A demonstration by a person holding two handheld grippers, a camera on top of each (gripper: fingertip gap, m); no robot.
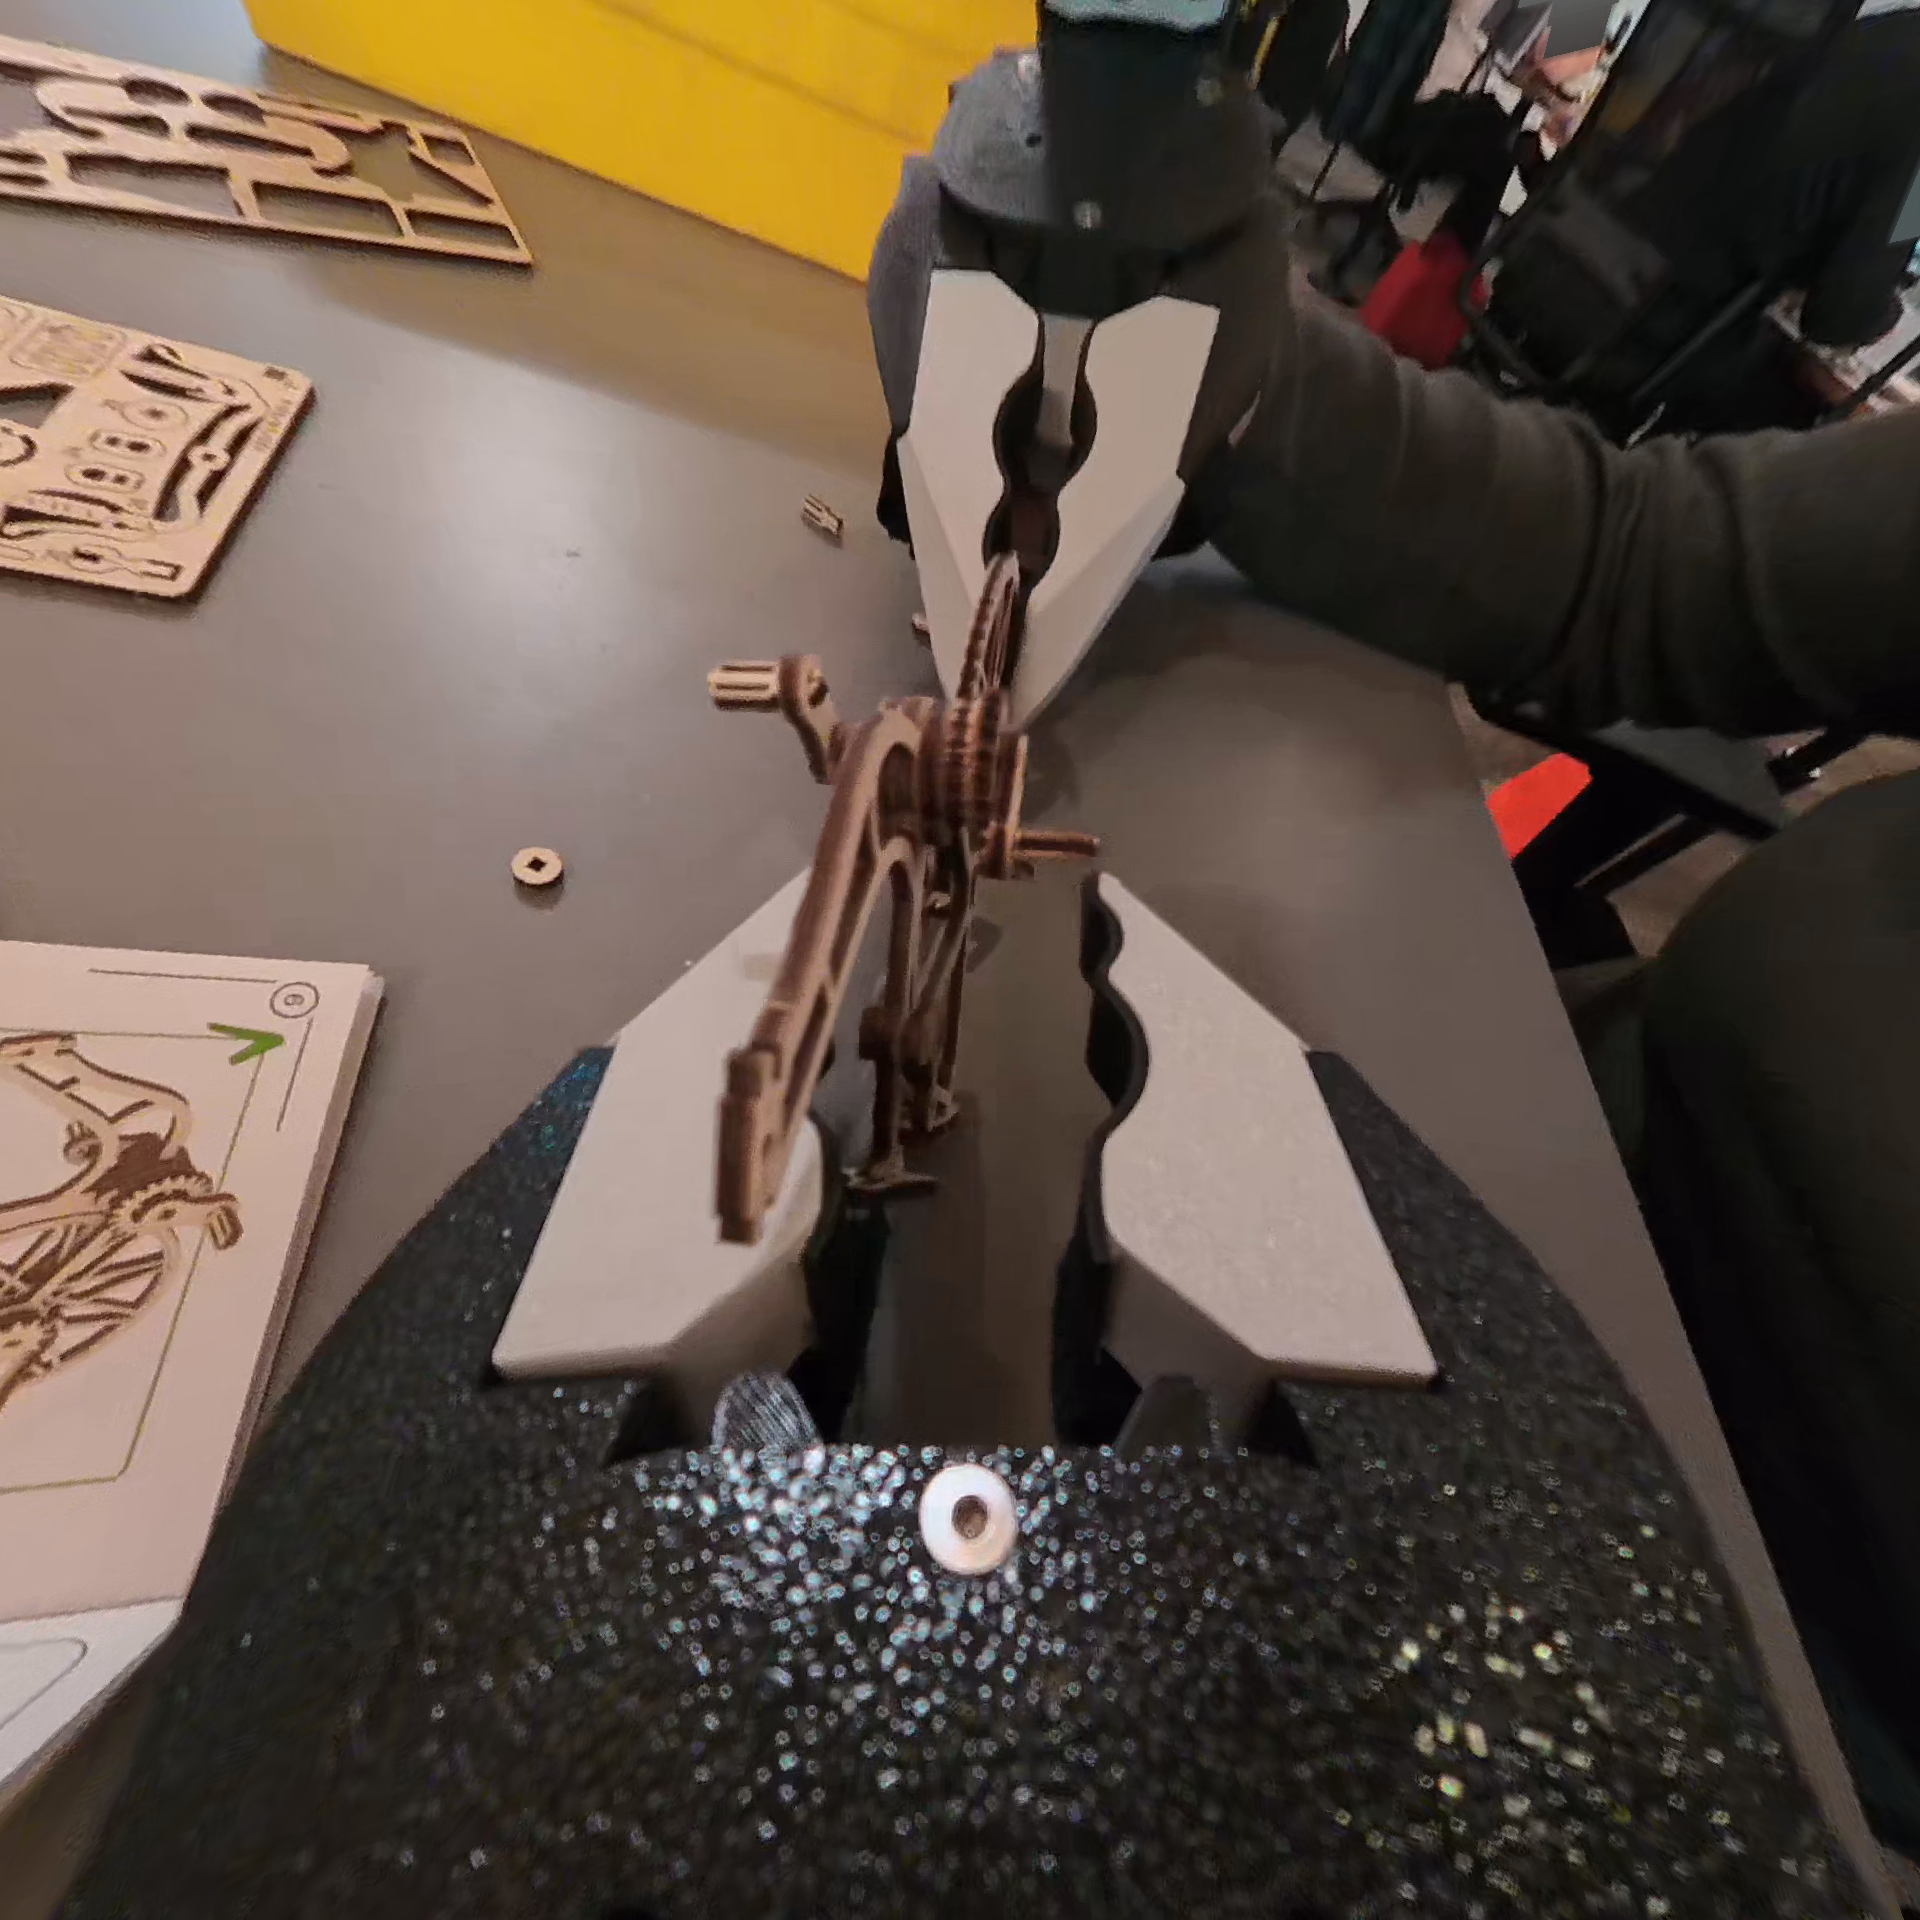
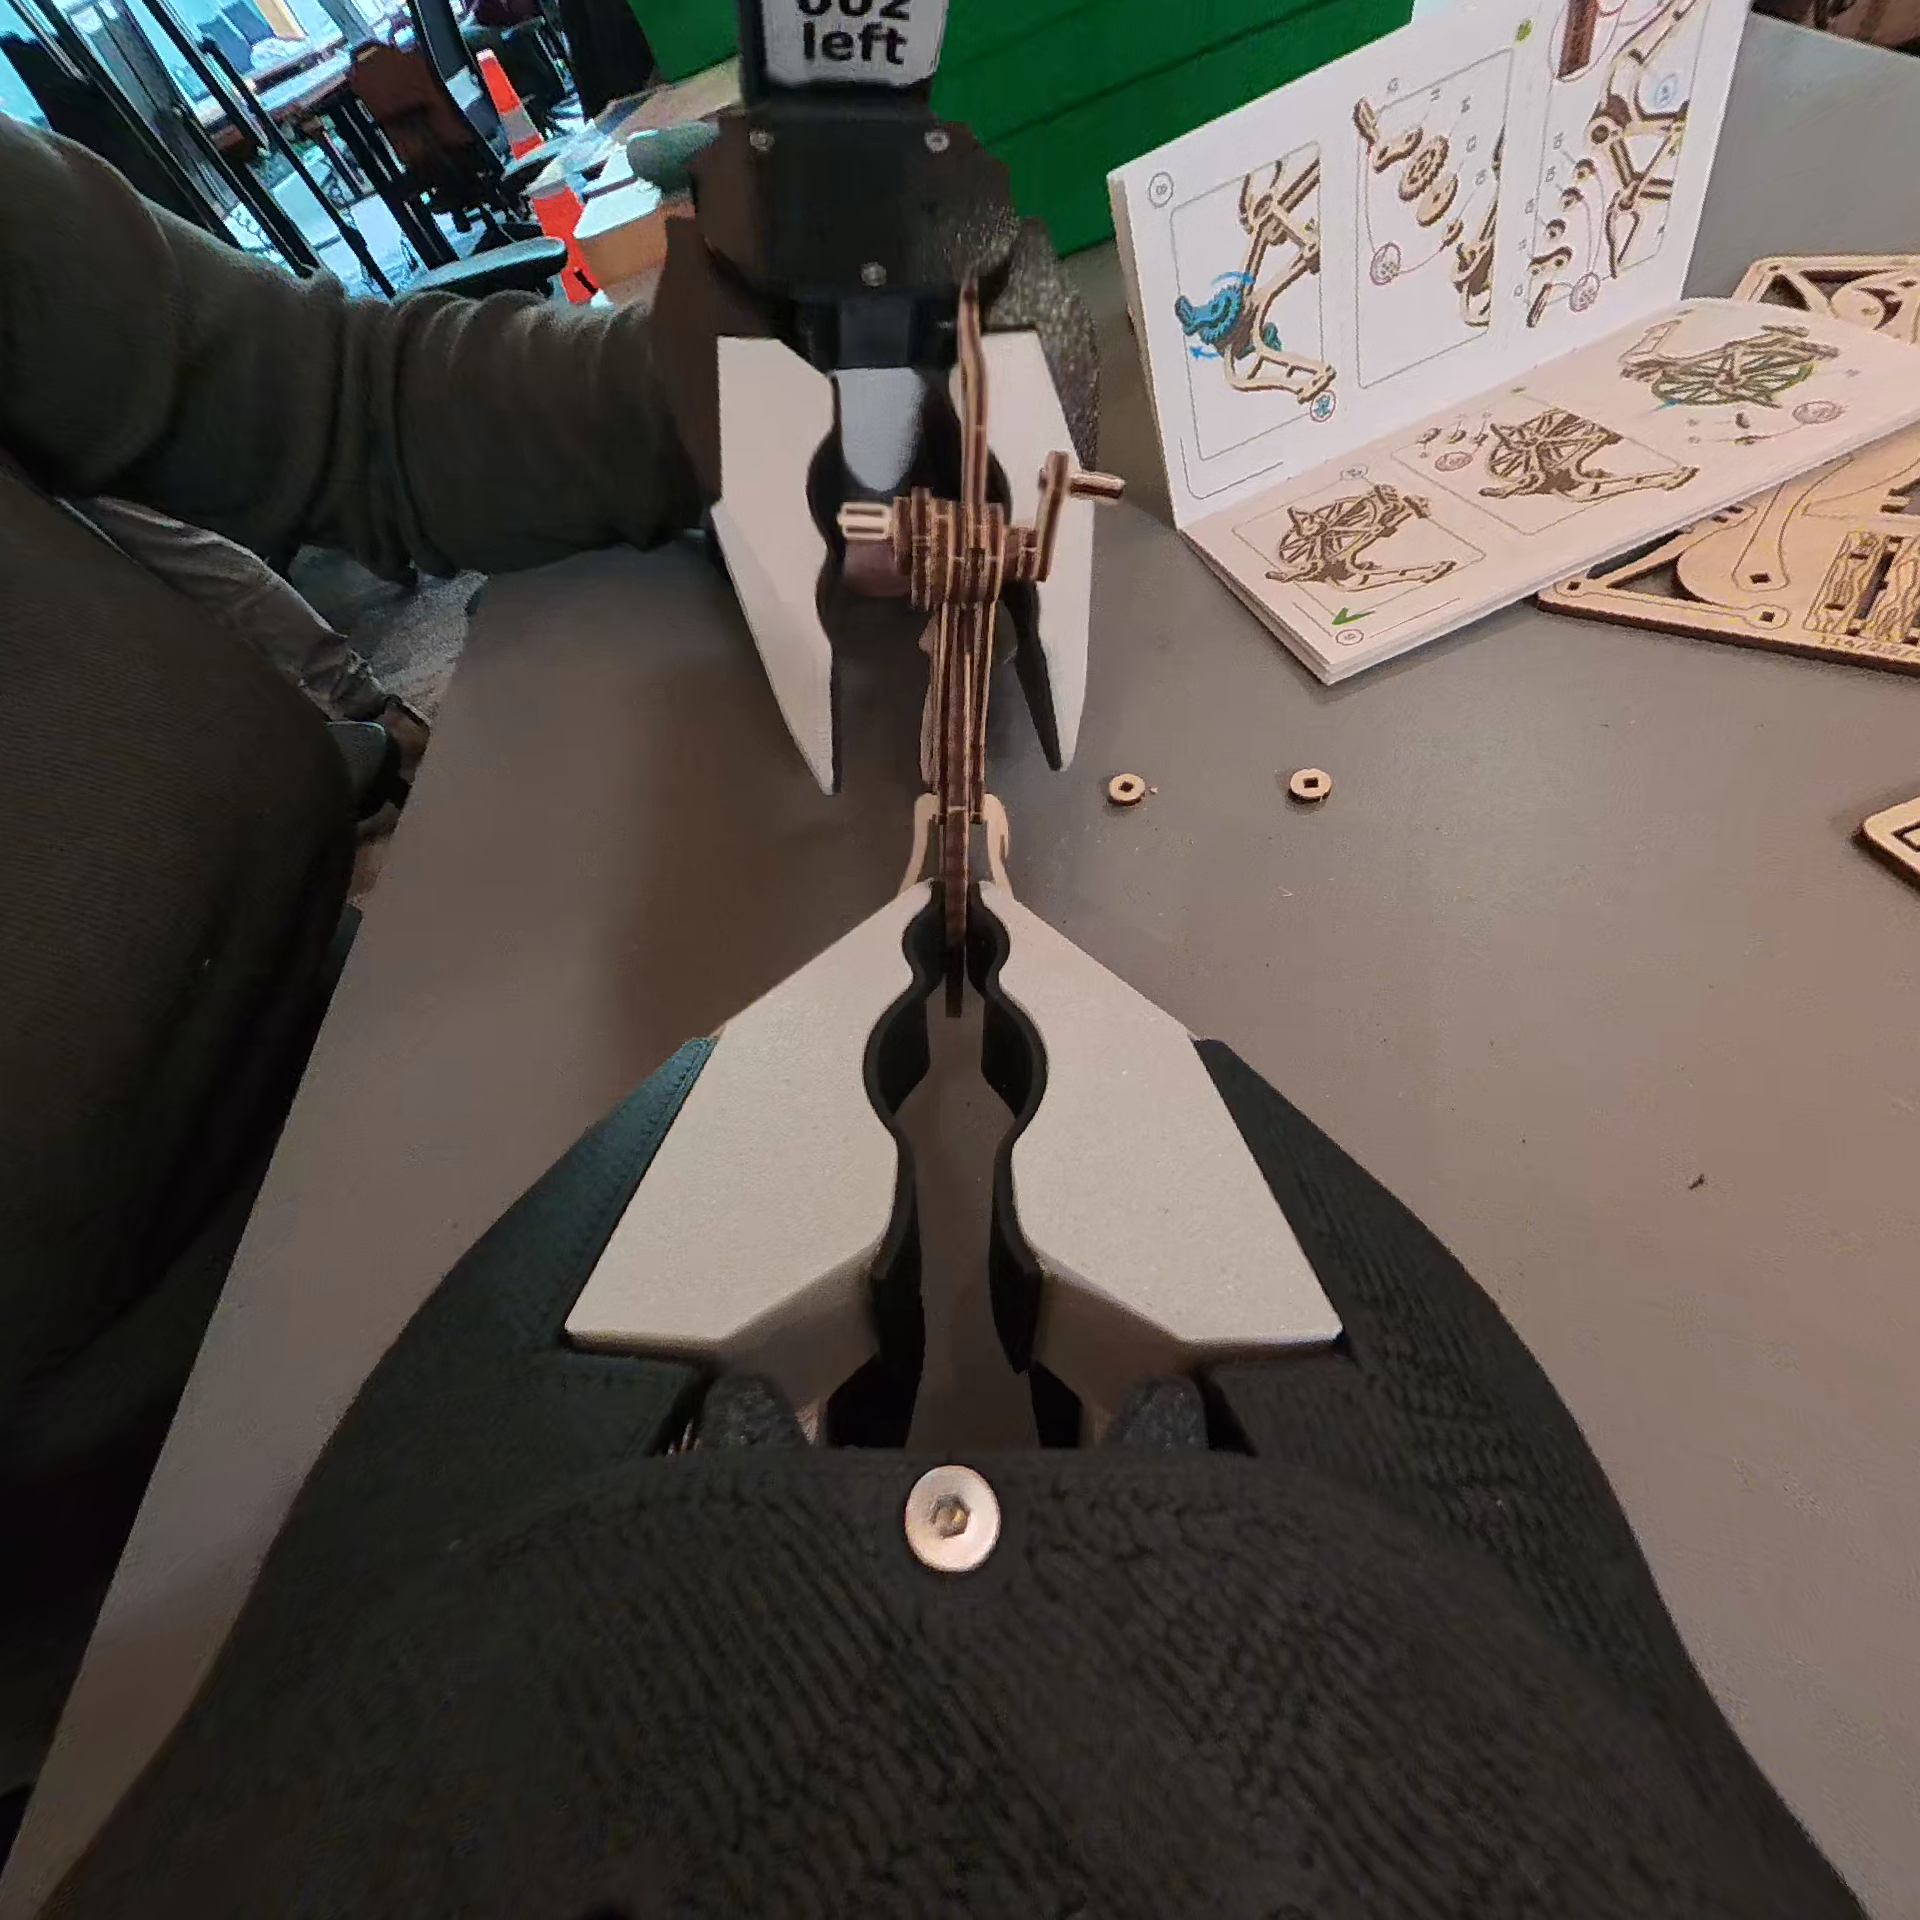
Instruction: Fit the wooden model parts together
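The wooden model, a small frame with stacked gears, a crank and a thin wheel, stands upright above the dark table between both grippers. My left gripper is open, its white fingers on either side of the model's lower frame, which leans against the left finger. My right gripper comes from the far side, shut on the wheel's rim. In the right wrist view my right gripper pinches the wheel edge. The model rises beyond it, inside the open left gripper.
An instruction booklet lies open beside the work. Punched wooden part sheets lie behind it. Small wooden washers sit loose on the table. A yellow box stands at the back. The table edge is close. The tips of both grippers are at nearly the same place.
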